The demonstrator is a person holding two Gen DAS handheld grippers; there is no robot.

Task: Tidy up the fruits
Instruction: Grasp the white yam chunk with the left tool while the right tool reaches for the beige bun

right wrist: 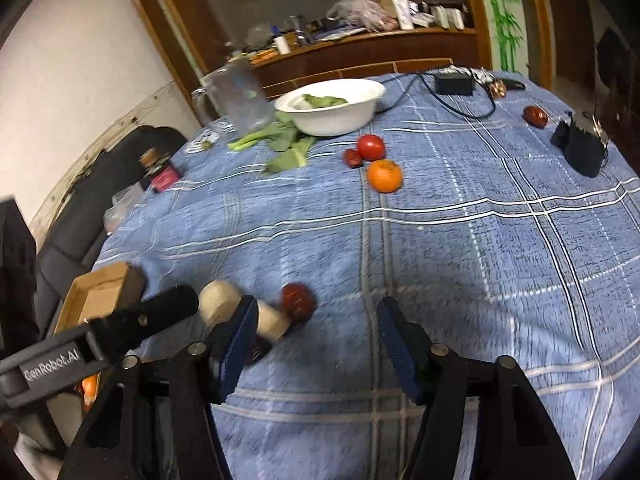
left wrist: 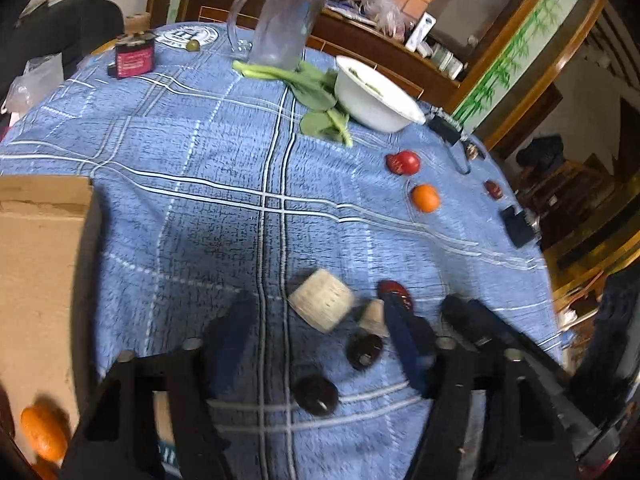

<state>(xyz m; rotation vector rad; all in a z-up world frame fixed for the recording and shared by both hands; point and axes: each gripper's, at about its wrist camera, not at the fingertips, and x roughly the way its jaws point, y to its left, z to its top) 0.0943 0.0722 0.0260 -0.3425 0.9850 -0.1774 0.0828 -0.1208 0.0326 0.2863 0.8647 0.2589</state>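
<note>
My left gripper (left wrist: 316, 328) is open and empty, low over the blue checked tablecloth (left wrist: 192, 152). Between and ahead of its fingers lie two pale lotus root pieces (left wrist: 322, 305), two dark round items (left wrist: 315, 395) and a red date (left wrist: 394, 290). Further right are a red tomato (left wrist: 405, 162) and an orange (left wrist: 425, 198). An orange (left wrist: 42, 432) lies in the cardboard box (left wrist: 36, 264) at the left. My right gripper (right wrist: 314, 332) is open and empty; the date (right wrist: 297, 302) and lotus root (right wrist: 240, 312) lie by its left finger. The tomato (right wrist: 371, 147) and orange (right wrist: 384, 176) lie ahead.
A white bowl (right wrist: 332, 106) with greens, loose leafy greens (right wrist: 280, 144), a clear jug (left wrist: 280, 24) and a dark jar (left wrist: 134, 56) stand at the far side. Another date (right wrist: 535, 116), black adapters (right wrist: 580, 148) and cables lie at the right. The box (right wrist: 100, 296) is at the left edge.
</note>
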